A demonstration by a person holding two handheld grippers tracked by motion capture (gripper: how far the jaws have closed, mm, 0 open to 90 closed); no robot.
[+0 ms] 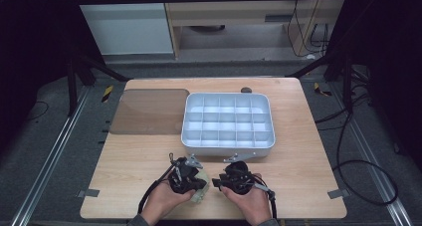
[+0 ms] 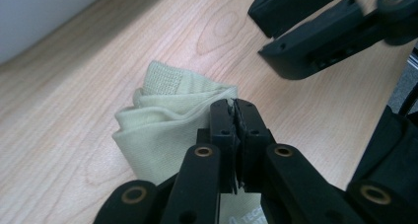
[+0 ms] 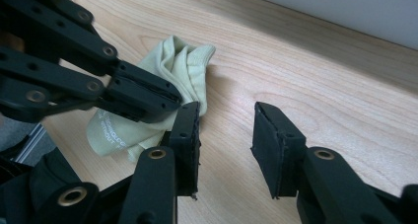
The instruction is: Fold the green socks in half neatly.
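A pale yellow folded cloth (image 2: 162, 130) lies on the wooden table (image 1: 298, 136) near its front edge, also seen as the cloth (image 3: 185, 66) and the cloth (image 1: 201, 192). My left gripper (image 2: 235, 105) comes down on the cloth's upper fold, its jaws pressed together with the fold's edge pinched at the tips. The same left gripper (image 3: 165, 98) reaches in from the left over the cloth. My right gripper (image 3: 226, 130) stands open just right of the cloth with bare wood between its jaws. In the high view the left gripper (image 1: 188, 176) and the right gripper (image 1: 230, 177) sit side by side.
A white tray (image 1: 228, 145) divided into several compartments stands in the middle of the table, just beyond both grippers. A brownish translucent sheet (image 1: 149, 111) lies flat to its left. A small dark object (image 1: 246, 90) sits at the far edge.
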